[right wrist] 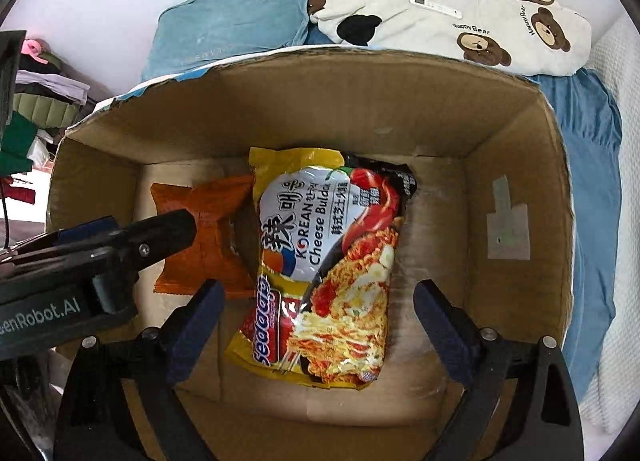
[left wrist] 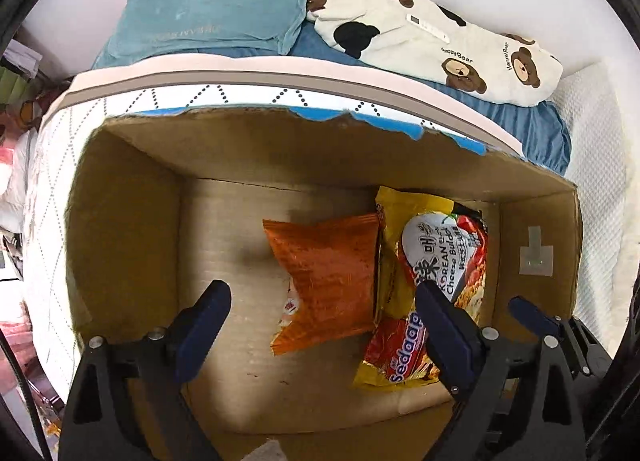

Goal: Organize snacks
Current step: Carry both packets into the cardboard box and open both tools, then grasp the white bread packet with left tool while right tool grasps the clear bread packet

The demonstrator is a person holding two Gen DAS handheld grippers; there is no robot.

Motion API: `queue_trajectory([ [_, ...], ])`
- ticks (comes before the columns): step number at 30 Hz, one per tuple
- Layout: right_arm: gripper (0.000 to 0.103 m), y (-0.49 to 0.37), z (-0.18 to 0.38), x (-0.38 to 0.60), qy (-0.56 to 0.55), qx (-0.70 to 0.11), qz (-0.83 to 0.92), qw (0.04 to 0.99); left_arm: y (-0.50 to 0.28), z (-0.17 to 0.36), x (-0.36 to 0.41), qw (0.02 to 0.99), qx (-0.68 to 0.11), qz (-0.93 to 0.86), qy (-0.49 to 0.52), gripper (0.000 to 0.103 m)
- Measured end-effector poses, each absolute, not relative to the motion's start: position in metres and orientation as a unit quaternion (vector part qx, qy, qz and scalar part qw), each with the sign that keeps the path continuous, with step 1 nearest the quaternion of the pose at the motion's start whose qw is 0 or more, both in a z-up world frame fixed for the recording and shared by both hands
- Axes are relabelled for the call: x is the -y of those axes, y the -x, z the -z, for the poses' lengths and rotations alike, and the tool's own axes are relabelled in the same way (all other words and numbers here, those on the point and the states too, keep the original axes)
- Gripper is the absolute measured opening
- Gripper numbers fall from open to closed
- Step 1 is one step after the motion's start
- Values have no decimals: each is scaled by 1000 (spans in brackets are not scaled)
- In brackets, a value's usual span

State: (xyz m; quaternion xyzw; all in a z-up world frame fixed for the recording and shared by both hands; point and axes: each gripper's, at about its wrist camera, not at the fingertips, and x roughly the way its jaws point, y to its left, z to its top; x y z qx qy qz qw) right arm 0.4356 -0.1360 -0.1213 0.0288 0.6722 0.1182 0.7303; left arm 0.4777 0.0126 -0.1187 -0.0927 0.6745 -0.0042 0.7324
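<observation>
Blue-padded fingers [right wrist: 442, 325] of the right gripper [right wrist: 316, 325] are filling the bottom of my right wrist view, spread wide and gripping nothing, hanging above the open cardboard box [right wrist: 516, 165]. Between them I am seeing the Korean cheese noodle packet [right wrist: 340, 245] lying flat on the box floor, on top of a yellow Sedaap packet [right wrist: 264, 325] (only its edges and logo showing). An orange snack bag [right wrist: 212, 229] is lying just beside them, touching the yellow packet's side.

Left gripper [left wrist: 320, 321] is also hovering over the box, jaws spread, empty; in its view the orange snack bag [left wrist: 332, 281] is sitting between the fingers [left wrist: 204, 321]. I am seeing the left gripper's body [right wrist: 120, 245] reaching in over the orange bag in the right view.

Box is standing against a bed [left wrist: 280, 81], with a teal pillow [left wrist: 216, 5] and a bear-print blanket [left wrist: 440, 37] lying on it, a white remote [left wrist: 427, 28] resting on the blanket.
</observation>
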Motion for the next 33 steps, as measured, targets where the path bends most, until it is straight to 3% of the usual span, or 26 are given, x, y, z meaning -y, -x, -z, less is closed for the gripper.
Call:
queue_trajectory([
  [18,97,-341,74,165,-15,-605,-98,790,-393,72,-13,791,-610,-11,45,94],
  [33,97,-241,-8,177,-41,-531,-115,839,-289,1,-6,850,-524,-1,57,94],
])
